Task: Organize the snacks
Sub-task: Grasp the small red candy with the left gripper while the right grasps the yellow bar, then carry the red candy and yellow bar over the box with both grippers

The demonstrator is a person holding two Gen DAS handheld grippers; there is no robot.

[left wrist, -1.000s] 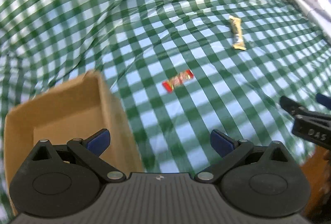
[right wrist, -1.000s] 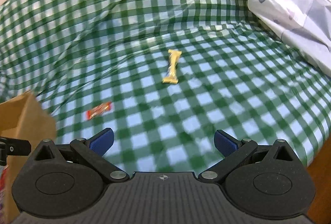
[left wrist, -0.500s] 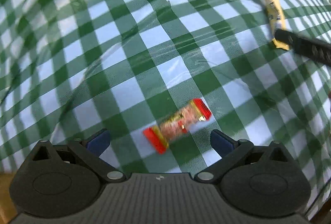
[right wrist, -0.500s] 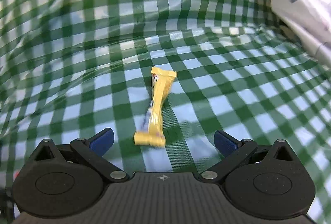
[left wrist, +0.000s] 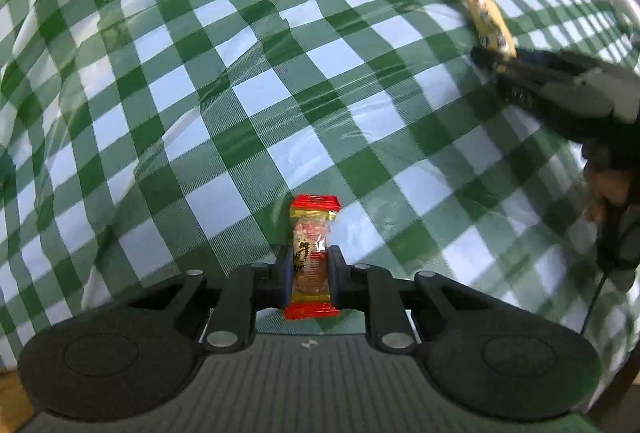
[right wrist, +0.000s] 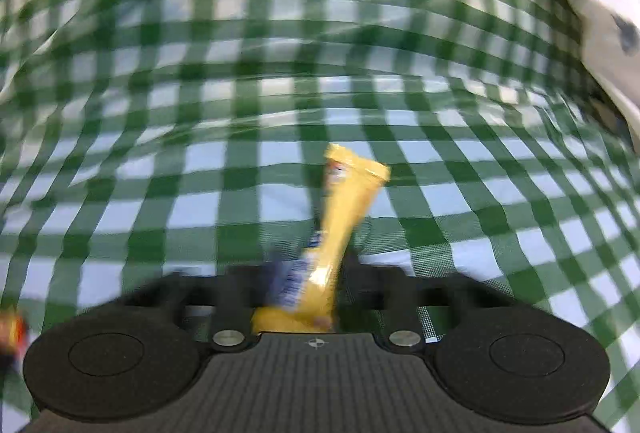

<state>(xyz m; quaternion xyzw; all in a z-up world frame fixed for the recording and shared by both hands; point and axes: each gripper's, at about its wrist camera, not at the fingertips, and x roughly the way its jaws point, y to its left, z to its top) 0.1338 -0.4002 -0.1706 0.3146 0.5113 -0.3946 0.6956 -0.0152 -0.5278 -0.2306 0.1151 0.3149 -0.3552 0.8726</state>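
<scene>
Two snacks are gripped now: the left gripper [left wrist: 310, 275] is clamped on the red candy [left wrist: 313, 255], near, over the checked cloth [left wrist: 240, 93]; the right gripper [right wrist: 308, 283] is pinched on the yellow bar [right wrist: 336, 233], farther right. Both wrappers look slick; I think a quick swing could let the long bar pivot and slip out.

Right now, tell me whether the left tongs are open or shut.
Shut. The left tongs are closed on the red snack packet, their fingers pressing both its sides above the checked tablecloth.
</scene>
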